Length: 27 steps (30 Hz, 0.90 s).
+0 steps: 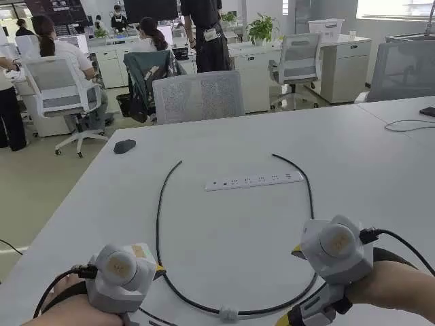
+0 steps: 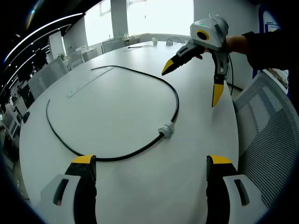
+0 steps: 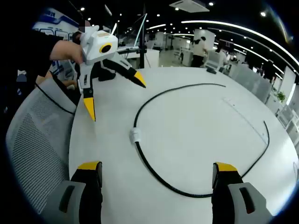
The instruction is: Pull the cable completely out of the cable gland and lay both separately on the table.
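**Status.** The left gripper (image 2: 151,159) has its jaws spread wide and holds nothing. The right gripper (image 3: 157,166) is likewise spread and empty. The cable (image 1: 158,217) lies as an open loop on the table (image 1: 353,170). The cable gland (image 1: 228,314) is threaded on it at the bottom centre of the head view, between the two grippers and near the closest table edge. Neither gripper touches cable or gland.

**Likely faults, left to right across the head view.**
1. Left run of the loop: if the cable is pulled while the gland is not pinned, the whole loop would probably drag along, gland included, without separating.
2. Centre: the gland looks small and rounded, so a jaw closing off-centre may squeeze it out. Because it lies near the edge, it could drop off the table.
3. Right run: a long length lies on each side of the gland, so a short pull would leave the cable partly threaded. A whipping free end may strike the power strip (image 1: 255,180) inside the loop.

**View differences.**
- The head view shows both free ends and the power strip at mid-frame. It shows the gripper bodies from behind, so jaw opening cannot be read there.
- The left gripper view shows the right gripper's spread jaws at upper right.
- The right gripper view shows the left gripper's spread jaws at upper left, with the gland left of centre.
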### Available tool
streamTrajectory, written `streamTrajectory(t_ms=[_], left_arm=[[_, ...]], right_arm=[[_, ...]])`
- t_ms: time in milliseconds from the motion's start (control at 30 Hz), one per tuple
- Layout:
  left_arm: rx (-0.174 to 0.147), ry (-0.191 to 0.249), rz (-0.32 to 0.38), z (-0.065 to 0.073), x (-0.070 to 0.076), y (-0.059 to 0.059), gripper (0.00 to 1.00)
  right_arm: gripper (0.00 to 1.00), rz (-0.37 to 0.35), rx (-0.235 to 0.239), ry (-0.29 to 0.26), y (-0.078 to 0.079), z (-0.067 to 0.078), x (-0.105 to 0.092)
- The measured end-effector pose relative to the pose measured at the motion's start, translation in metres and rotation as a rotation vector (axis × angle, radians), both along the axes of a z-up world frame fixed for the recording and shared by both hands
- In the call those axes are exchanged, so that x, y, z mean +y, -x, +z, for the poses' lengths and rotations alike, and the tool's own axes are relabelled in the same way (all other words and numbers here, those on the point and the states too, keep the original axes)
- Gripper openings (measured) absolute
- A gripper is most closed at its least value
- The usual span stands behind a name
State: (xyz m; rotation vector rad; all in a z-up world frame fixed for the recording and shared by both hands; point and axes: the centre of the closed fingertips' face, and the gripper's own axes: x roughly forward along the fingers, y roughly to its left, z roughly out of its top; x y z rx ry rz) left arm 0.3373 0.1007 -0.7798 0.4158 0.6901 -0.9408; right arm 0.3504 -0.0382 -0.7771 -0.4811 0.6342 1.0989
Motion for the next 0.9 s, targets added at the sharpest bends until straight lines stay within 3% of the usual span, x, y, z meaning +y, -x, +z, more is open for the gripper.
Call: streamTrajectory(t_ms=[900], left_arm=[[0.005,0.0,-0.01,-0.0011,-0.0023,-0.003,0.99]], right_arm=[[0.99,-0.008,0.015,0.011,-0.0006,-0.0031,-0.0029]])
